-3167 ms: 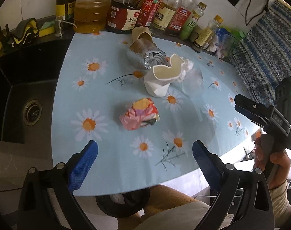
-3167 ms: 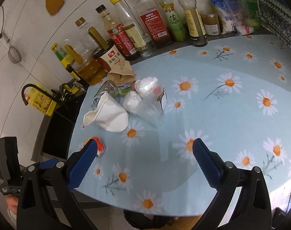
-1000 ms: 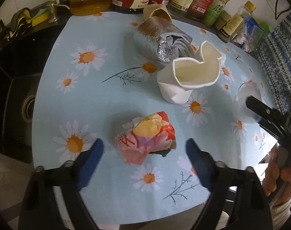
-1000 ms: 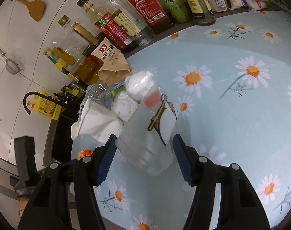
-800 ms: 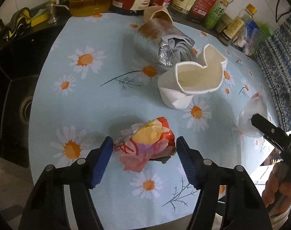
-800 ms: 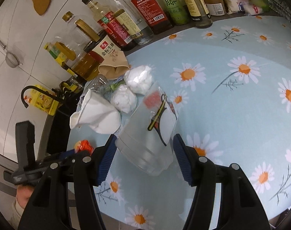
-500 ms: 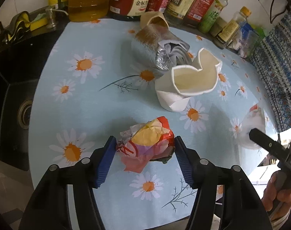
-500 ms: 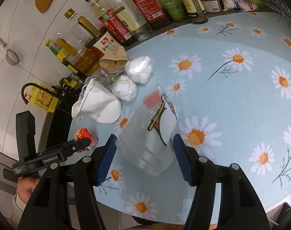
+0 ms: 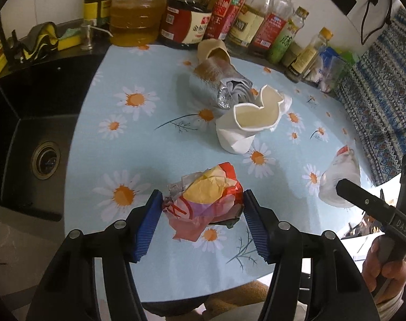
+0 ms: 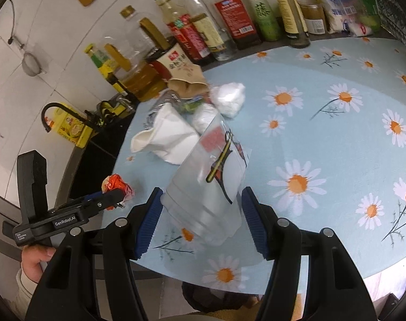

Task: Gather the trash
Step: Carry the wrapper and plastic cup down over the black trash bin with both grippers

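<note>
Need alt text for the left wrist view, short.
The left tool grips a crumpled wrapper over a daisy tablecloth. Behind lie a crushed white cup and a foil bag; a sink is left.

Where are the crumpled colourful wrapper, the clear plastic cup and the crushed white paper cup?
crumpled colourful wrapper [image 9: 207, 200], left wrist view, on its yellow patch.
clear plastic cup [image 10: 203, 190], right wrist view, on its side wall.
crushed white paper cup [image 9: 236, 136], left wrist view, on its outer wall.
</note>
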Available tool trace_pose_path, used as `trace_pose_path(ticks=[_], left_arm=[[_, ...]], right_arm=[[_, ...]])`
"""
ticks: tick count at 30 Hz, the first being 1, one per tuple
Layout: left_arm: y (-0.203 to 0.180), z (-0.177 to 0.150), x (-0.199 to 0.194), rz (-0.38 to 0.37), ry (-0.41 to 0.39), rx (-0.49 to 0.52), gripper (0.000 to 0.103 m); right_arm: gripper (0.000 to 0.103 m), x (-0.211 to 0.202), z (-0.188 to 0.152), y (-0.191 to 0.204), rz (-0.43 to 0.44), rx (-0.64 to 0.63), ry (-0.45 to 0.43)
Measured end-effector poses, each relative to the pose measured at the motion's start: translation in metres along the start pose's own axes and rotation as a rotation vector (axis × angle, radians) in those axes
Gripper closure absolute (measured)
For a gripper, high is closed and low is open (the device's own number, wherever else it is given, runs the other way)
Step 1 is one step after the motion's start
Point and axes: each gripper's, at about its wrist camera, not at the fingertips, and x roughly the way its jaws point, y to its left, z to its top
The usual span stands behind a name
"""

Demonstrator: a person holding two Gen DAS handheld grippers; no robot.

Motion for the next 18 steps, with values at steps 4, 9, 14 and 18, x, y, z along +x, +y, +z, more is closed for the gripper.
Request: trace_pose_path(ticks=[4, 9, 14, 18], left_arm=[[0.001, -0.008, -0.015, 0.000, -0.016, 0.007, 0.044], [0.000, -0.024, -0.033, -0.009, -0.035, 0.028, 0.044], [0.004, -0.046, -0.046, -0.022, -0.037, 0.035, 0.044], [0.009, -0.065, -0.055, -0.036, -0.036, 0.024, 0.044]], right_arm=[[0.042, -0.004, -0.007, 0.014, 0.017, -0.015, -0.006], [0.042, -0.011, -0.026, 0.034, 0.016, -0.060, -0.012], [0.042, -0.010, -0.049, 0.048, 0.034, -0.069, 0.008], [0.042, -0.008, -0.071, 0.061, 0.032, -0.088, 0.034]])
